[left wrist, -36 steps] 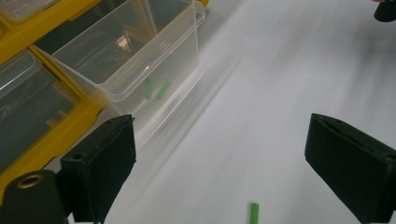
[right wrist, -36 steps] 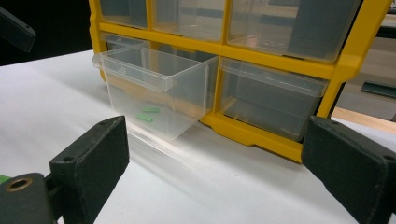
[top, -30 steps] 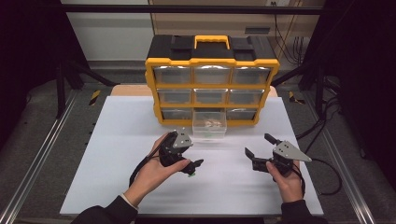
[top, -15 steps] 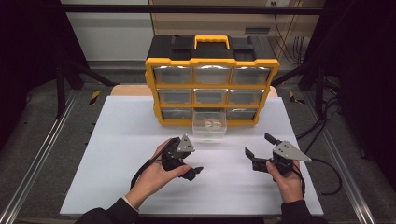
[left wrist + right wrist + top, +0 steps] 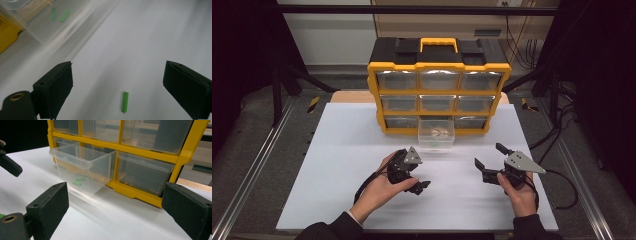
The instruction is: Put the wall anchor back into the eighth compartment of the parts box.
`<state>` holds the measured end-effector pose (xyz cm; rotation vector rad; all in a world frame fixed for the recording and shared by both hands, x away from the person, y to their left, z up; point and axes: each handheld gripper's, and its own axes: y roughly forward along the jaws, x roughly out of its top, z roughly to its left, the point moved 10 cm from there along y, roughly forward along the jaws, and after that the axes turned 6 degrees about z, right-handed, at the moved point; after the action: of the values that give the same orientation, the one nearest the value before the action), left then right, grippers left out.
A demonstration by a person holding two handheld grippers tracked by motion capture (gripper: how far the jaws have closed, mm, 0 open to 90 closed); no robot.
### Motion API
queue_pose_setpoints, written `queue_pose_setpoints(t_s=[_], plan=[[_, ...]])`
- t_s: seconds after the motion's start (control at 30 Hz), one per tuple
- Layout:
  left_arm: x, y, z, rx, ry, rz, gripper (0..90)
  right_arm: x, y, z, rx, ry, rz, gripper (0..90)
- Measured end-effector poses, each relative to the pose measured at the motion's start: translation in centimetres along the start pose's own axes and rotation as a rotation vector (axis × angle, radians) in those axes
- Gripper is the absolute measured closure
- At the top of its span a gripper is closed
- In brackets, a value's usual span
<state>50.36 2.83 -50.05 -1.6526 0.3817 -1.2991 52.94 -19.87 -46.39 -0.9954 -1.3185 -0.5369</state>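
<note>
One green plug [image 5: 124, 101] lies on the table between the left gripper's [image 5: 120, 82] spread jaws — two more sit in the pulled-out drawer [image 5: 82, 167]. The right gripper [image 5: 115, 207], also spread, faces that drawer.

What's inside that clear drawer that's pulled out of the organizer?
The pulled-out drawer holds two small green plugs. Its rear, inside the organizer, is hidden.

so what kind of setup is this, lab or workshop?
Looks like a lab-style recording bench, probably: a white table framed by metal rails, loose cables at the side, and a yellow drawer organizer with one clear drawer pulled out, between two handheld grippers.
</note>
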Motion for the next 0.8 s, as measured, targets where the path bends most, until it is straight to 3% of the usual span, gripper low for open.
queue_pose_setpoints(t_s=[0.2, 0.5, 0.57, 0.8], plan=[[-0.3, 0.3, -0.3, -0.031, 0.000, 0.026, 5.2, -0.1, 0.1, 0.0, -0.002, -0.006, 0.004, 7.7], [-0.8, 0.8, -0.2, -0.031, 0.025, 0.072, 5.3, 0.0, 0.0, 0.0, -0.003, -0.005, 0.000, 7.7], [-0.9, 1.0, -0.2, -0.021, 0.014, 0.078, 5.1, 0.0, 0.0, 0.0, -0.002, 0.000, 0.000, 7.7], [-1.1, 0.7, 0.2, -0.029, 0.025, 0.107, 9.6, -0.1, 0.1, -0.1, -0.001, 0.000, 0.002, 7.7]])
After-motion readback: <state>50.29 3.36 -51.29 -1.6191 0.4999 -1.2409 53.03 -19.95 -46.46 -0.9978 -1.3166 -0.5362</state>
